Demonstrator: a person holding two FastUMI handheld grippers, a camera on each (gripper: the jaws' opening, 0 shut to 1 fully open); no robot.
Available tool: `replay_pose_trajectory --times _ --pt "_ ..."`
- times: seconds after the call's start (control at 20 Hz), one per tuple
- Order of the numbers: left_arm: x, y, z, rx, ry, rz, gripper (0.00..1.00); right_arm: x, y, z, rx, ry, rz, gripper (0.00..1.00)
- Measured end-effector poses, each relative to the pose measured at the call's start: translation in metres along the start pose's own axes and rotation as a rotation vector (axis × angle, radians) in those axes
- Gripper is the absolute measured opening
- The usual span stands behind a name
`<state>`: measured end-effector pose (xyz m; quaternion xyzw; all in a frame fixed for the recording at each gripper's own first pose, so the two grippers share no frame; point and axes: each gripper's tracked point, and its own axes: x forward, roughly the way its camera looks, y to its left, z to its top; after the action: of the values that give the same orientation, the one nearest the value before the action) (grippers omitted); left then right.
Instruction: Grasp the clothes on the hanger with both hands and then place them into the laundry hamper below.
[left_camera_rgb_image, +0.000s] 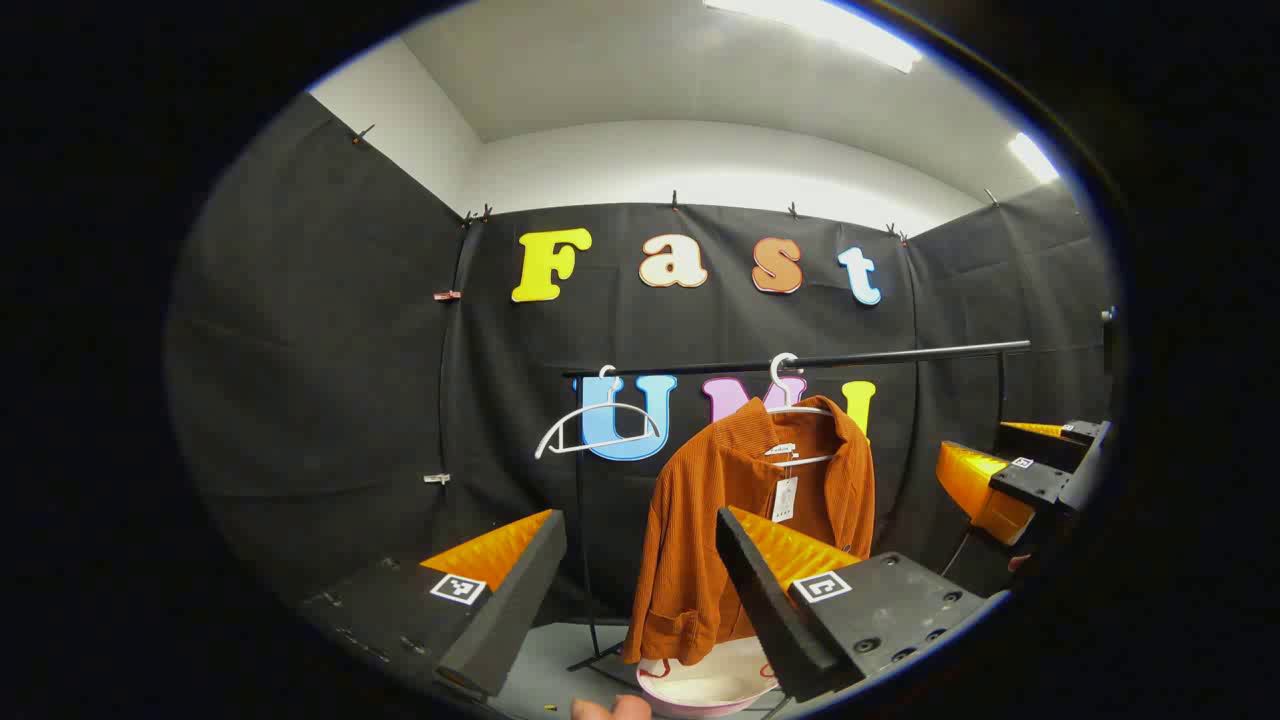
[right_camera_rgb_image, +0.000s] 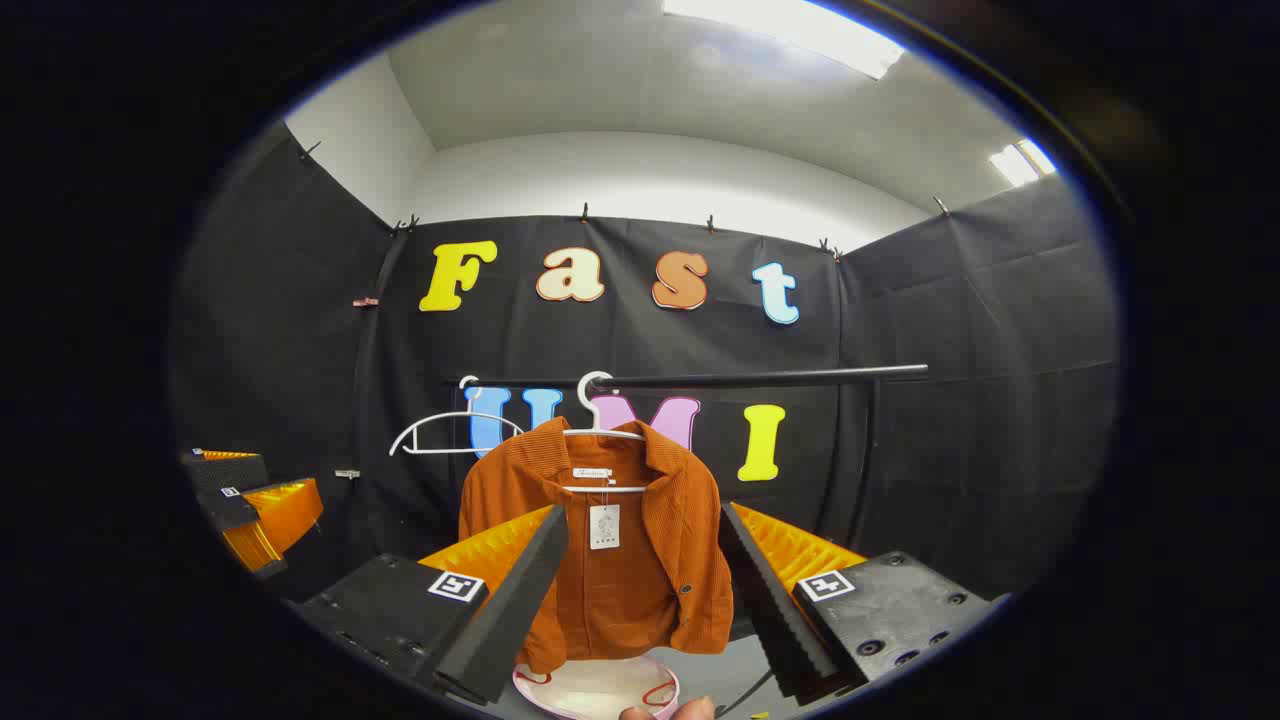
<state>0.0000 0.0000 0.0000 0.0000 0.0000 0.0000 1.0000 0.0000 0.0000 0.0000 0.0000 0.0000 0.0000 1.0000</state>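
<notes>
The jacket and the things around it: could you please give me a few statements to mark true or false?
1. The orange jacket hangs on a white hanger on the rail. True.
2. The right gripper is shut on the jacket. False: its fingers are spread apart, short of the cloth.
3. A second hanger hangs bare beside the jacket. True.
4. The hamper stands on a shelf above the rail. False: it sits low, under the jacket.
5. The left gripper is open. True.
</notes>
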Motion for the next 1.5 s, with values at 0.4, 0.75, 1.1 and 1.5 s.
replay_pose_trajectory --times 0.4,0.75,1.1,1.5 --pt "0.012 0.003 -0.003 0.001 0.01 0.029 0.96 0.014 0.001 -0.003 0.005 0.003 0.015 0.98" --pt "0.032 -0.009 -0.008 0.039 0.007 0.029 0.96 0.033 -0.023 -0.013 -0.006 0.022 -0.028 0.99" --pt "0.063 -0.042 -0.012 0.03 0.008 -0.025 0.95 0.05 -0.05 -0.017 -0.023 0.031 -0.074 0.98" --pt "0.123 -0.098 -0.03 0.019 0.035 -0.09 0.95 0.109 -0.059 -0.034 -0.002 0.038 -0.02 0.98"
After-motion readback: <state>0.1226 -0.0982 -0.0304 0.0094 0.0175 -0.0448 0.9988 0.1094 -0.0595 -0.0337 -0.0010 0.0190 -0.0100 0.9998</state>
